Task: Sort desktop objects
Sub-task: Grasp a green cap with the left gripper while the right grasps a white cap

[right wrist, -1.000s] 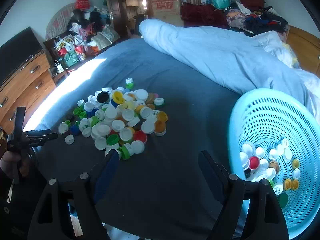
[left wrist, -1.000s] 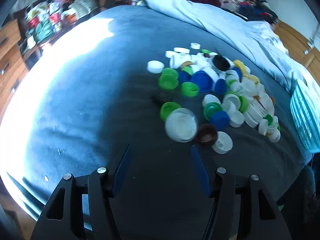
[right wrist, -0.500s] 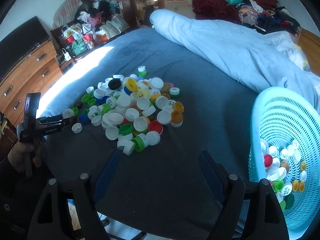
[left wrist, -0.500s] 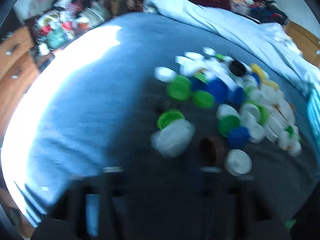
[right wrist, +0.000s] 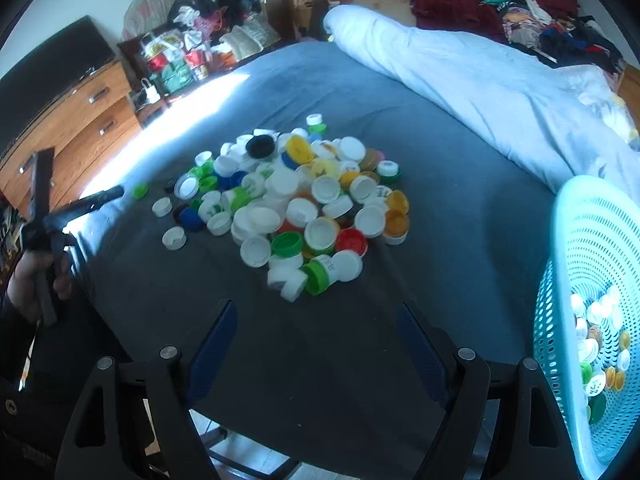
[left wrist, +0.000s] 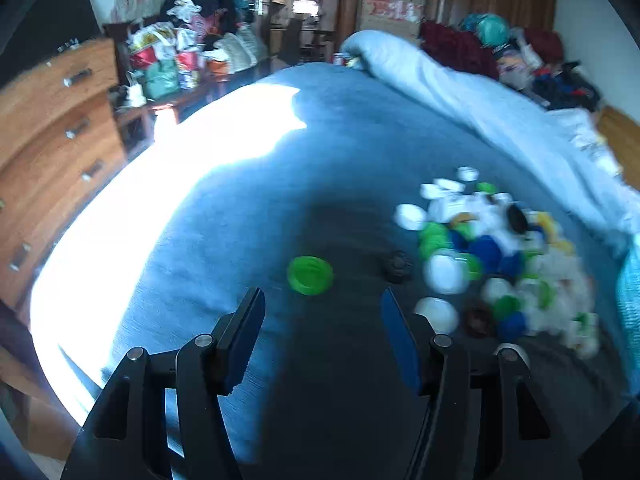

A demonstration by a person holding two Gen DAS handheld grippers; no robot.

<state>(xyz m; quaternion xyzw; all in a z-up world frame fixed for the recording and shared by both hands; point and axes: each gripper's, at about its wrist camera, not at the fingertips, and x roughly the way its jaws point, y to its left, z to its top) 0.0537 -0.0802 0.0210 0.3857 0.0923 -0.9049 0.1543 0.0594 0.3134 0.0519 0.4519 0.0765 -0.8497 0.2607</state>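
Observation:
A heap of bottle caps, white, green, blue, yellow and red, lies on the grey-blue bed cover. One green cap lies alone to the left of the heap, just ahead of my left gripper. That gripper's jaws are opening and nothing is between them. In the right wrist view the same gripper points at that green cap from the left. My right gripper stands open and empty, short of the heap's near edge. A turquoise basket with several caps stands at the right.
A pale blue duvet is rolled along the far side of the bed. A wooden chest of drawers and piled bags stand beyond the bed's left edge. A person's hand holds the left gripper. Sunlight falls on the left of the cover.
A green cap now lies apart to the left of the heap. The left view has swung left and the large white cap near it has shifted. The right gripper has come closer to the heap.

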